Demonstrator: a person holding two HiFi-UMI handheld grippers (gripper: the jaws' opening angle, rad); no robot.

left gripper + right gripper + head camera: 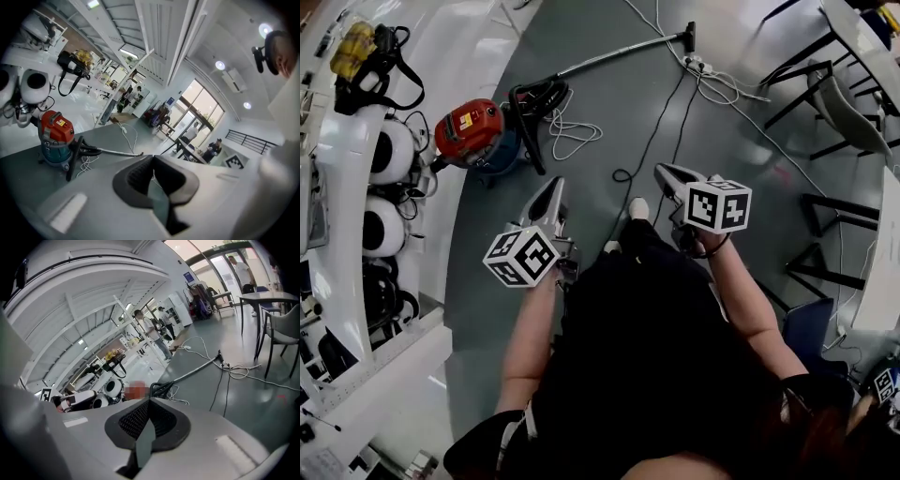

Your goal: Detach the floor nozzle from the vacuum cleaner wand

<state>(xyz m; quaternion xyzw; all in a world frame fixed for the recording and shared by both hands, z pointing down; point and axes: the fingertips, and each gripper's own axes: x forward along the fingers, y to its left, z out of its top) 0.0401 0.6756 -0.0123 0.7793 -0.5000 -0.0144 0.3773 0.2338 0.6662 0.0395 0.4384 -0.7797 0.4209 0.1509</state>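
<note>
Item 1. My left gripper [551, 190]: jaws closed together, nothing between them. Pale grey moulded shell with dark ribbed pads [140, 174]; a black-and-white marker cube [522, 256] rides on its back.

Item 2. My right gripper [662, 172]: jaws likewise pressed shut and empty. Same grey shell, with dark cross-hatched pads [137, 419].

Item 3. Floor nozzle [689, 36]: small, dark and blocky, lying on the floor [609, 141] at the far end of the wand. It is well apart from both grippers, ahead of them and more to the side of my right gripper. Neither gripper touches it. From the right gripper view it shows as a short black upright piece [219, 355].

Item 4. Wand [623, 54]: a slim, straight, shiny metal tube lying flat on the floor, running from the nozzle back to the hose.

Item 5. Hose [534, 101]: black, ribbed, looped beside the canister.

Item 6. Canister [472, 134]: rounded glossy red top over a teal base, standing ahead of my left gripper, apart from it.

Item 7. White cord [572, 133]: thin, in loose coils just beside the hose.

Item 8. Black cables [661, 127]: thin, trailing across the smooth grey-green floor between the grippers and the nozzle.
</note>
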